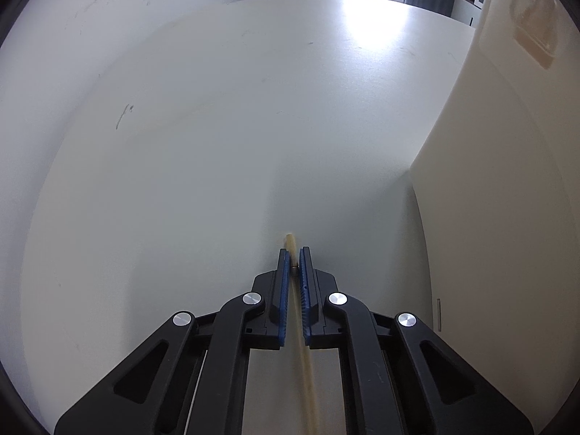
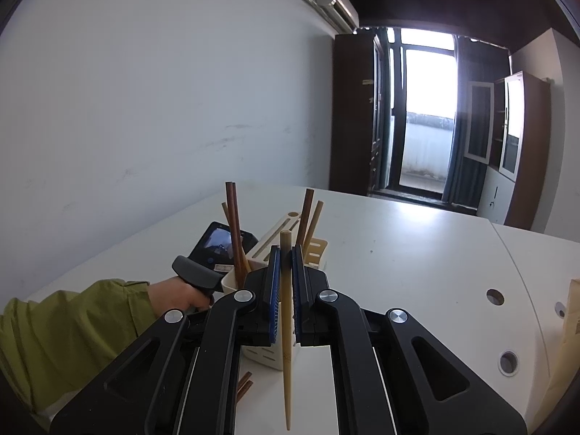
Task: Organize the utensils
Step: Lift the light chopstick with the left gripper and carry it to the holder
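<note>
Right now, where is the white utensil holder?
In the right wrist view, the white utensil holder stands on the table just behind the right gripper, beside the person's left hand.

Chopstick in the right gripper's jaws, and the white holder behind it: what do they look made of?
The chopstick looks like pale bamboo or light wood, matte, with a darker band partway down its tan shaft. The holder seems to be moulded plastic: smooth off-white walls with slots cut through. Neither can be told for certain.

White table (image 2: 417, 253), air conditioner (image 2: 335, 1) — dark wardrobe (image 2: 355, 116) beside balcony door (image 2: 427, 116)
</note>
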The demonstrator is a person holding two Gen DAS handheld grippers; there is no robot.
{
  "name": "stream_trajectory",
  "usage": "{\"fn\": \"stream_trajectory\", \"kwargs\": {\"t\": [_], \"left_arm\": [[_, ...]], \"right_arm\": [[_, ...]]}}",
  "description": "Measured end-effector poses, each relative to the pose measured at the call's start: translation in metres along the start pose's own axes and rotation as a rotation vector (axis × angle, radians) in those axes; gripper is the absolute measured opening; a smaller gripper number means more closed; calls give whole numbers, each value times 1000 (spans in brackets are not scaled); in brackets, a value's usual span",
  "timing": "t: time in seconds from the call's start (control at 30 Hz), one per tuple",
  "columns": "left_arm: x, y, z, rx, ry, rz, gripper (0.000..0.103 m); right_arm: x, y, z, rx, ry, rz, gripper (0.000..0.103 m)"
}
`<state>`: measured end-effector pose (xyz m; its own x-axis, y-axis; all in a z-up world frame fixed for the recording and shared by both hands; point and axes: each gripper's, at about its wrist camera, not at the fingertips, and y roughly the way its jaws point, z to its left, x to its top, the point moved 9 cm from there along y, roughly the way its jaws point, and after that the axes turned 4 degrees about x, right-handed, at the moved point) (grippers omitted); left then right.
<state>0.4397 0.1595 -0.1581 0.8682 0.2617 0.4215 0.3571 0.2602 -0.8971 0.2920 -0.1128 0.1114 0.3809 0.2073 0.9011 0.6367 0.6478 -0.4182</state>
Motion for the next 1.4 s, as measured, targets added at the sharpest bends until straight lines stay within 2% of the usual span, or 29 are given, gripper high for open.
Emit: {"fn": "stream_trajectory", "kwargs": {"t": [0.17,0.3,0.4,0.67,0.9,1.03,1.2,1.4], "left_arm": [[-3,-5,-4,14,24,-5,5],[-6,-12,1,-4,-2,-13,4],[-6,-25,9,-26,-23,-48,4],[-18,-88,23,-95,-68,-210,4],[-30,-158,18,-182,-103,-387,4],[-30,-188,13,-229,-84,-483,4],[-32,-223,-3,-239,-31,-604,4],[-37,-251,-11,-262,11,-686,4]], "right_arm": [[2,1,-1,-2,0,-1,7],[2,3,-1,-10,-5,-2,7],[6,-1,-5,-66,-22,-29,7],[7,-1,-2,-61,-38,-34,7],[5,2,-5,-58,-41,-35,7],[3,3,-7,-59,-32,-37,7],[-1,7,-6,-61,-29,-32,7],[-2,9,-6,-48,-14,-34,7]]}}
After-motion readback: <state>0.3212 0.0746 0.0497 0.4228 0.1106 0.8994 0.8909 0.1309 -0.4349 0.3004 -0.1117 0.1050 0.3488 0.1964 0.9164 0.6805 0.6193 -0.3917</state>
